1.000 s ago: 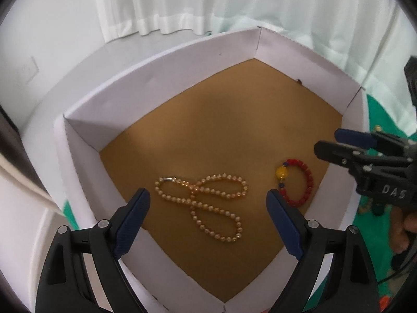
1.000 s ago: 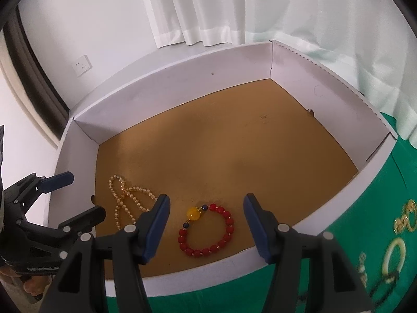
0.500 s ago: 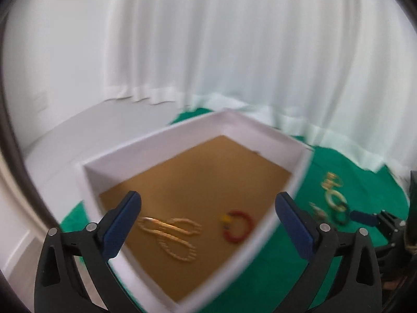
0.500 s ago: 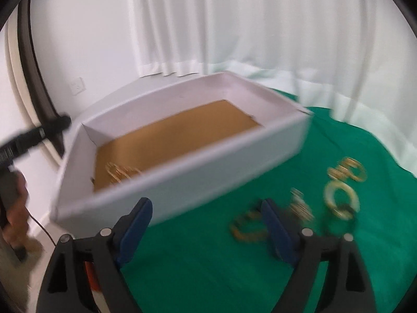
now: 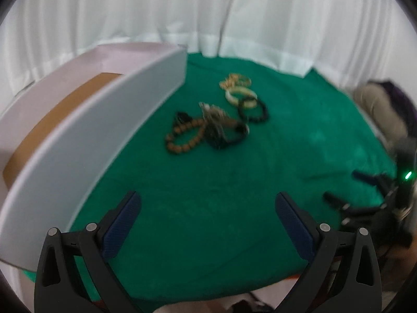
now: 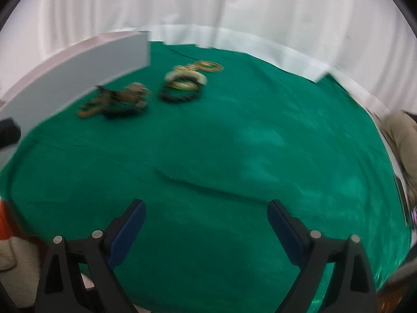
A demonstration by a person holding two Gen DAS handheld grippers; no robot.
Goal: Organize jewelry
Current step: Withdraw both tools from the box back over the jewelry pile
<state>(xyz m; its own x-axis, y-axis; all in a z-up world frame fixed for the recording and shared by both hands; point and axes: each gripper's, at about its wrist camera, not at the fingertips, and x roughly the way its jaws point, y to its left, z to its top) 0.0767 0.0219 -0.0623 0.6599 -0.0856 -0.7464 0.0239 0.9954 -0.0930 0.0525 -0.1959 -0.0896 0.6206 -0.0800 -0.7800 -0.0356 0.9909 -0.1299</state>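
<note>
A white box with a brown floor stands at the left on the green cloth; its wall also shows in the right wrist view. A pile of jewelry lies on the cloth beside it: a brown bead bracelet, a black bracelet, a cream bangle and gold rings. The pile also shows in the right wrist view. My left gripper is open and empty, well short of the pile. My right gripper is open and empty; it also shows at the right in the left wrist view.
White curtains hang behind the table. The cloth has a crease in front of my right gripper. A beige and dark object lies at the table's far right edge.
Both grippers have pulled back out of the box and swung right toward the jewelry pile on the cloth. The necklace and red bracelet in the box are out of sight.
</note>
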